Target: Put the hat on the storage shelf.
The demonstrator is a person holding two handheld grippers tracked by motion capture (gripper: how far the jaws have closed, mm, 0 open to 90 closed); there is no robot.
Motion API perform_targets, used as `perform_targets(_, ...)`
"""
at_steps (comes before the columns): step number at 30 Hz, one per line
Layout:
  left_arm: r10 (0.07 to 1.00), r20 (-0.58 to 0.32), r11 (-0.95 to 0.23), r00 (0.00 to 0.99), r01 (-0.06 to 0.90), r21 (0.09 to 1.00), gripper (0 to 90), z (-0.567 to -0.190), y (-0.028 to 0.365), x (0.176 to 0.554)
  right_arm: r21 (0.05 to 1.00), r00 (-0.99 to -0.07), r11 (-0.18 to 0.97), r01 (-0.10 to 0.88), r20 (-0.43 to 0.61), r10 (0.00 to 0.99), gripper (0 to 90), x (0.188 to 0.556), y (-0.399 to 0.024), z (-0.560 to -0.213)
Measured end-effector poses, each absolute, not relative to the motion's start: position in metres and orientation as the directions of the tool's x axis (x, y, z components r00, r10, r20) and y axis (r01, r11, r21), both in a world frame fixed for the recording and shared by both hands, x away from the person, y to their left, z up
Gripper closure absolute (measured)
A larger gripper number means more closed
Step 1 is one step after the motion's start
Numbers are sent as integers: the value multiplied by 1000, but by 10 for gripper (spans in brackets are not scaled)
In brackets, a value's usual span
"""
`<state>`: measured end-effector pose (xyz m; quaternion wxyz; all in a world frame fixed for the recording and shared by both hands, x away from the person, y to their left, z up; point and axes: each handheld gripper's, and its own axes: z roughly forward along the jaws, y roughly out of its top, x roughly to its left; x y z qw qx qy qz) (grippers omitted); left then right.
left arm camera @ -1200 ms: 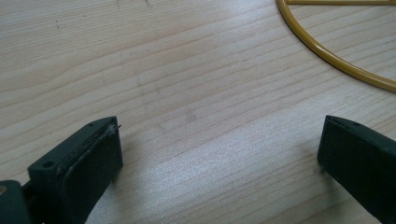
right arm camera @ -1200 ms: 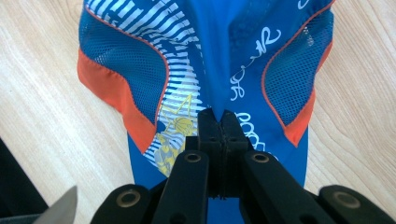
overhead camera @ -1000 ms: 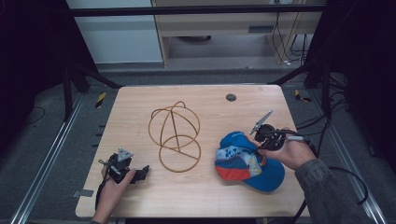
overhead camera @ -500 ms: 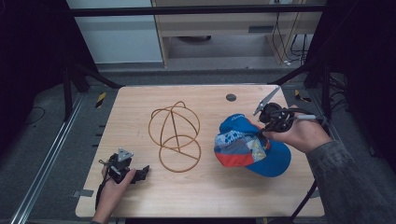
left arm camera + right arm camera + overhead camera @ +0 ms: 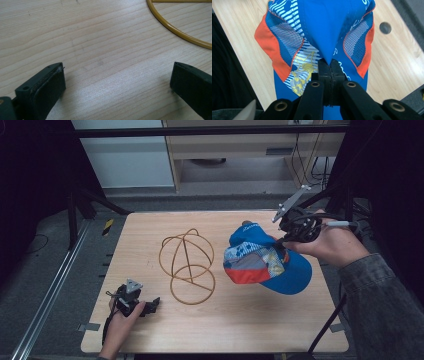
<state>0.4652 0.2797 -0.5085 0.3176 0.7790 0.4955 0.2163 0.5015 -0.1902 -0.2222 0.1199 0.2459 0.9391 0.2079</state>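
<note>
The high view looks forward and down from above the person's near side, taking in the whole wooden table (image 5: 240, 320) and the floor beyond. The left gripper view sits very close to the tabletop near its near-left corner, facing right toward the wire frame (image 5: 175, 31), shared with the high view (image 5: 187, 267). The right gripper view looks steeply down, probably from well above the table, onto the cap (image 5: 322, 32), also shared (image 5: 265, 262).

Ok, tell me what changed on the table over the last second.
The right hand-held gripper, shut on the blue cap, has lifted it off the table and carried it up and slightly back. The left hand-held gripper stayed open near the front left corner, and the wire hat stand did not move.
</note>
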Motion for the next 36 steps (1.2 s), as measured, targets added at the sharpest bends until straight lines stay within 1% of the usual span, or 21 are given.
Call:
perform_targets(1,909,22,-307,415,634,710,0,-509,280,465,449,-850,793,412,-123,512,900,501,-190,-222)
perform_targets(6,909,23,-308,416,634,709,0,-508,280,465,477,-853,790,385,-141,502,900,500,-184,-201)
perform_targets(12,909,22,-307,416,634,710,0,-509,280,465,500,-864,799,333,-177,471,900,497,-167,-175)
perform_targets(21,909,22,-307,415,635,709,0,-508,280,465,515,-881,808,287,-189,434,900,495,-147,-166)
perform_targets(28,910,21,-304,413,634,711,0,-509,279,465,547,-889,801,242,-205,408,900,492,-132,-156)
perform_targets(36,909,24,-309,416,634,709,0,-508,280,465,597,-896,779,189,-221,386,900,500,-99,-150)
